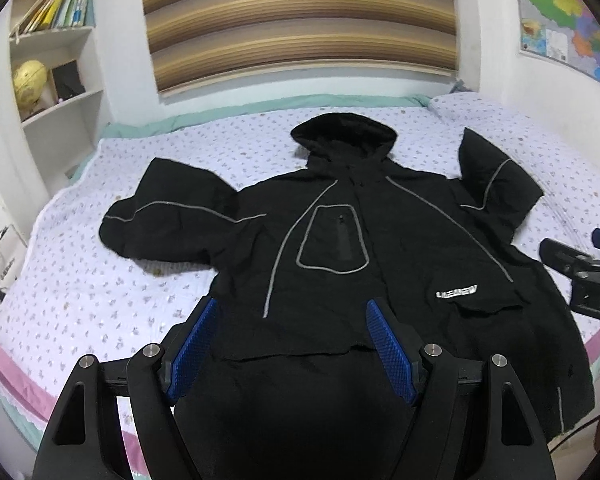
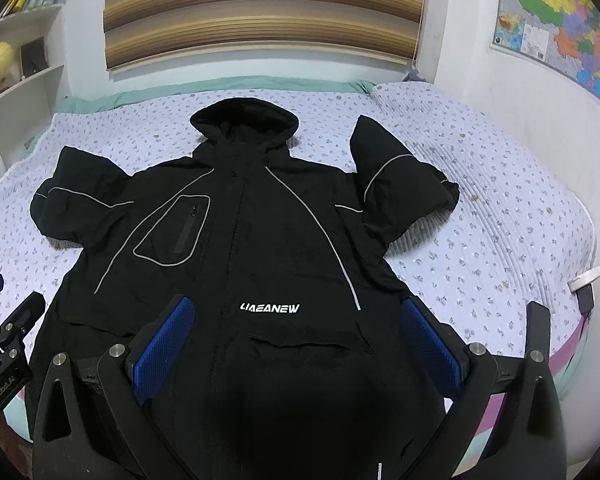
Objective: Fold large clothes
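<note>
A black hooded jacket (image 1: 340,240) with grey piping and white lettering lies front up, spread flat on the bed, hood toward the far wall. It also shows in the right wrist view (image 2: 268,248). Both sleeves are bent back on themselves, cuffs toward the hood. My left gripper (image 1: 292,312) is open, hovering above the jacket's lower left part. My right gripper (image 2: 296,312) is open above the lower front, near the lettering. Neither holds cloth. The right gripper shows at the right edge of the left wrist view (image 1: 580,264).
The bed (image 1: 80,280) has a lilac flowered cover with a pink edge. A white bookshelf (image 1: 56,60) with books and a yellow globe stands at the left. A striped blind (image 1: 300,20) and a wall map (image 2: 560,12) hang behind. A small white item (image 2: 586,278) lies at the bed's right edge.
</note>
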A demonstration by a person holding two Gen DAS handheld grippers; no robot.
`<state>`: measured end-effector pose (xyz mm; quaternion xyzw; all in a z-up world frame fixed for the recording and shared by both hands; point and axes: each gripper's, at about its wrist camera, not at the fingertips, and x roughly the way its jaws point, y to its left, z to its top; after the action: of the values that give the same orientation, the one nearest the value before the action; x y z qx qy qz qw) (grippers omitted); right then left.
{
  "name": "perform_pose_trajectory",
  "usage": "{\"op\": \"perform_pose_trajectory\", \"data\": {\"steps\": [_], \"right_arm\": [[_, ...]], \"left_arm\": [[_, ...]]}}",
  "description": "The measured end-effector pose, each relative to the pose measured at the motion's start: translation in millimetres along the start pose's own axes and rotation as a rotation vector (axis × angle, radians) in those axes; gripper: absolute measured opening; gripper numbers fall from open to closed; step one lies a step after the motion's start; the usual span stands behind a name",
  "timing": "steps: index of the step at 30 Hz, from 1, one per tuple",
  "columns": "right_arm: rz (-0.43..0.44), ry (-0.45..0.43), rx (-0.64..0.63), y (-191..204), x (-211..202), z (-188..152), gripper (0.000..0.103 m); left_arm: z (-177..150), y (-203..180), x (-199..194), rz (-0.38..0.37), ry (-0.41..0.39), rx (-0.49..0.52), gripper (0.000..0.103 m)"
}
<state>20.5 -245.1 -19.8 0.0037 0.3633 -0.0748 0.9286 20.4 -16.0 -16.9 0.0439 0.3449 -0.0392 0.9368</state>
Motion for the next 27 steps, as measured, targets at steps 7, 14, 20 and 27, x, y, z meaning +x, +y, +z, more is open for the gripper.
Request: {"op": "perform_pose_trajectory", "data": {"steps": [7,14,20,27], "right_arm": [[-0.024,-0.02,-0.015,-3,-3,1,0.103],[-0.061,-0.073,-0.001,-23,-12,8,0.103],[-0.044,-0.075,0.049,-56,0,8,0.103],[-0.021,-0.03,0.19,-147,50,11,0.103]], "left_arm": [[45,-16,-26,0.031,-0.138,0.11,0.077],[70,-42,-44,-0.083,-0.214,0.114,0.077],[87,-80,-20,-0.136,-0.171,0.133,0.077],[109,-138,87,-0.121,0.042,0.11,0.077]]}}
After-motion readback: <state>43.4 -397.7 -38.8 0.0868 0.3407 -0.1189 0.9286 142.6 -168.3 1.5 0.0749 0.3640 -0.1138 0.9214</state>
